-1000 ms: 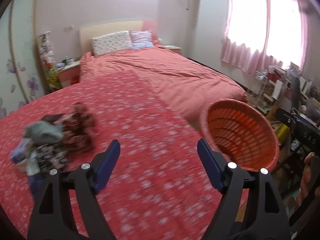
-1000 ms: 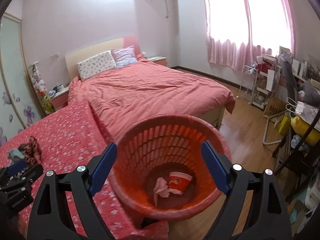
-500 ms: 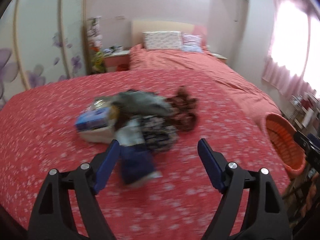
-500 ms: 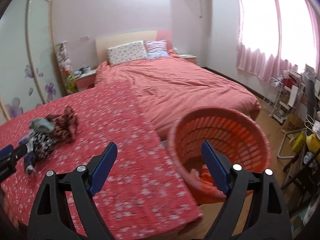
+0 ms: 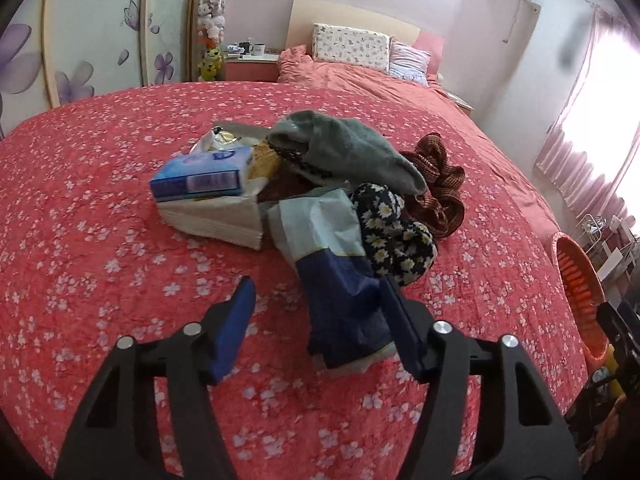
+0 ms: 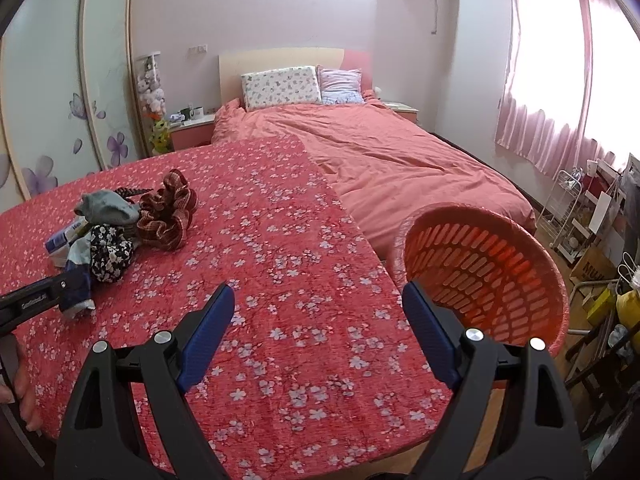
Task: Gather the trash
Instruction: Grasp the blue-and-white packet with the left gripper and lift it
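Left gripper [image 5: 320, 320] closing, navy wrapper [image 5: 344, 312] perhaps touching

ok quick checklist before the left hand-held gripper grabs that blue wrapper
1. Blue wrapper between the fingers of the left hand-held gripper: ok; jaws have just been closing.
2. Both pads pressing on it: not ok; a gap shows on the left side.
3. Daisy-print cloth out of the grasp: cannot tell; it lies close.
4. Right hand-held gripper free: ok; open and empty.
5. Orange basket within view: ok.
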Demonstrator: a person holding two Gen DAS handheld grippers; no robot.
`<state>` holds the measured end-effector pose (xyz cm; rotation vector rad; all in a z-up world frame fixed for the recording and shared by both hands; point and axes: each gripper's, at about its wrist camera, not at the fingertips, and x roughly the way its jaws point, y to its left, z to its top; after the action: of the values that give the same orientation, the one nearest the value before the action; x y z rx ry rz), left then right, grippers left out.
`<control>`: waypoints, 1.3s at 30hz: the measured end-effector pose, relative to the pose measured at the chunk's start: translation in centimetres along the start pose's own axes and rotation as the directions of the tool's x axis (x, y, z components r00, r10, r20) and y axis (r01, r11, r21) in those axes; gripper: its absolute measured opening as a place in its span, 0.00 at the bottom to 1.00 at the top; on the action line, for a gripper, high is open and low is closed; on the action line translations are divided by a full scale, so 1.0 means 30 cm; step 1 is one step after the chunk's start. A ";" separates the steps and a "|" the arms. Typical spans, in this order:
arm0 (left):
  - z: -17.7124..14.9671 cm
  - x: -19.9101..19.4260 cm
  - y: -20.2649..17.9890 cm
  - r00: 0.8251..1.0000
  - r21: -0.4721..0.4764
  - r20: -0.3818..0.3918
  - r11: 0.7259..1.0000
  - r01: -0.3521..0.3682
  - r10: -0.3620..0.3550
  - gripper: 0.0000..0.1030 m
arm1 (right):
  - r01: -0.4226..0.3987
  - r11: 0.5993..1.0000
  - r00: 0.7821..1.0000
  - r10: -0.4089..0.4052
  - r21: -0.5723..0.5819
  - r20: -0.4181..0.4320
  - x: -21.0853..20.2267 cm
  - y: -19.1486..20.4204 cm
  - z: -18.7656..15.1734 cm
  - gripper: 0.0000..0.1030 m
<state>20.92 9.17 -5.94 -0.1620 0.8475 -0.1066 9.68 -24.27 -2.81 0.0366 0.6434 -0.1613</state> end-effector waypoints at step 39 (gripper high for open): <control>-0.012 0.006 0.097 0.998 -0.053 -0.019 0.997 0.051 -0.052 0.45 | -0.084 0.989 0.996 0.082 -0.122 -0.026 0.023 0.233 -0.010 0.83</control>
<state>20.84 11.96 -6.84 -0.2324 0.8674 -0.1341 11.18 -17.43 -3.56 -0.0535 0.6708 -0.0408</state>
